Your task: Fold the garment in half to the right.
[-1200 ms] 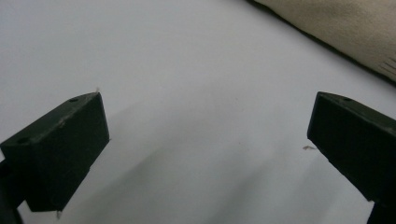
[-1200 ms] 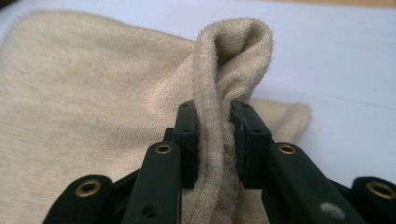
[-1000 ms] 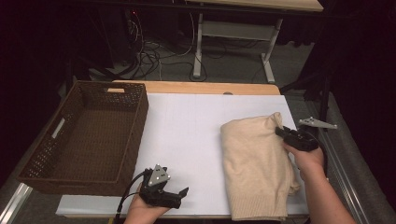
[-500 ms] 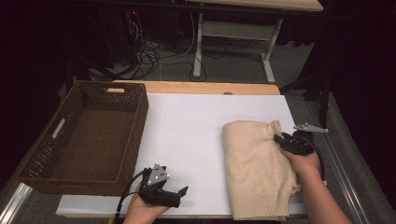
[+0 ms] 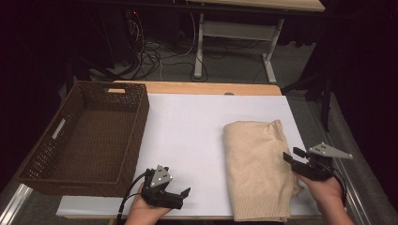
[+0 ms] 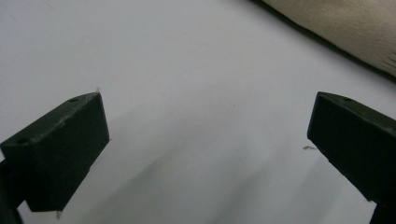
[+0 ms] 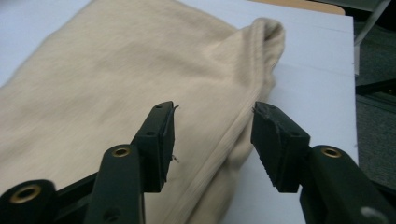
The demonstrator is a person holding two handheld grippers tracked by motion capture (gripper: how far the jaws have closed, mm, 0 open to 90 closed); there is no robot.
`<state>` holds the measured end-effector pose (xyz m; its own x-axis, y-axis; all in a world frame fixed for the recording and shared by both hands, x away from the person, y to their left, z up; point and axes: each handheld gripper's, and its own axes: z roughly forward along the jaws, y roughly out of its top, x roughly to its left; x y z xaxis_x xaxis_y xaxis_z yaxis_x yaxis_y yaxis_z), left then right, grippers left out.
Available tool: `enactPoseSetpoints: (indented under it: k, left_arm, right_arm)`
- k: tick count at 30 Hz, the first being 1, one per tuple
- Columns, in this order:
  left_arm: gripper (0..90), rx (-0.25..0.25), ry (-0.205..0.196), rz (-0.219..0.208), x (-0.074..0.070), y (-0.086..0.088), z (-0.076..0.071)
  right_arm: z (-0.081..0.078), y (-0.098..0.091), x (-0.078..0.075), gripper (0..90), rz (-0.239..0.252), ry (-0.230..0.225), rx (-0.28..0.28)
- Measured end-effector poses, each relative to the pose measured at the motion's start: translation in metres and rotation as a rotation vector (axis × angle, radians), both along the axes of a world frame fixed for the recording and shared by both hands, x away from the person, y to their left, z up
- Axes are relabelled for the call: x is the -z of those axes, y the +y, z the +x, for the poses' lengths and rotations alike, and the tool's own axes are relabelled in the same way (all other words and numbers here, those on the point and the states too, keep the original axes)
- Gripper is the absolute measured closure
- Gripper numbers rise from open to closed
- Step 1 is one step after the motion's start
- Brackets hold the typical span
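A folded cream sweater (image 5: 256,164) lies on the right half of the white table cover (image 5: 187,126). My right gripper (image 5: 292,154) hovers at the sweater's right edge, about halfway along it. In the right gripper view the right gripper (image 7: 212,112) is open and its jaws have just been opening. The sweater (image 7: 116,70) has its ribbed edge under the gap, and neither pad presses on it. My left gripper (image 5: 183,197) rests near the front edge, left of the sweater. In the left gripper view the left gripper (image 6: 208,100) is wide open over bare cover, with the sweater (image 6: 345,28) farther off.
A brown wicker basket (image 5: 133,145) stands empty on the left side of the table. A strip of bare wooden tabletop (image 5: 197,88) runs along the back. Beyond it are cables and a desk frame (image 5: 234,33) on the floor.
My right gripper has drawn back from the sweater's far right corner toward the person along its right edge, and its jaws have spread apart. The left gripper has stayed put.
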<state>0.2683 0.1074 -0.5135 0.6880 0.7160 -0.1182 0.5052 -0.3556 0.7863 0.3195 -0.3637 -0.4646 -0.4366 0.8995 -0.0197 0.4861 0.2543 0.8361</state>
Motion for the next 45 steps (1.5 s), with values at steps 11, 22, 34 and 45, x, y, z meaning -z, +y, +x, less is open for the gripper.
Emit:
enactPoseSetpoints:
  k: [11, 22, 34, 45]
  left_arm:
    - [0.0, 0.013, 0.007, 0.000, -0.001, -0.008, 0.000]
    - [0.0, 0.021, 0.028, 0.010, -0.002, -0.018, 0.000]
    - [0.0, 0.117, 0.071, 0.003, -0.010, -0.087, 0.014]
    - [0.0, 0.171, 0.175, -0.044, -0.006, -0.150, 0.024]
  right_arm:
    - [-0.053, -0.004, 0.023, 49.2, -0.013, 0.056, 0.008]
    - [-0.063, -0.009, 0.038, 62.3, 0.013, 0.086, -0.009]
    - [-0.071, -0.005, 0.038, 44.5, 0.022, 0.120, -0.019]
    - [-0.065, 0.003, 0.043, 25.6, 0.021, 0.168, -0.025]
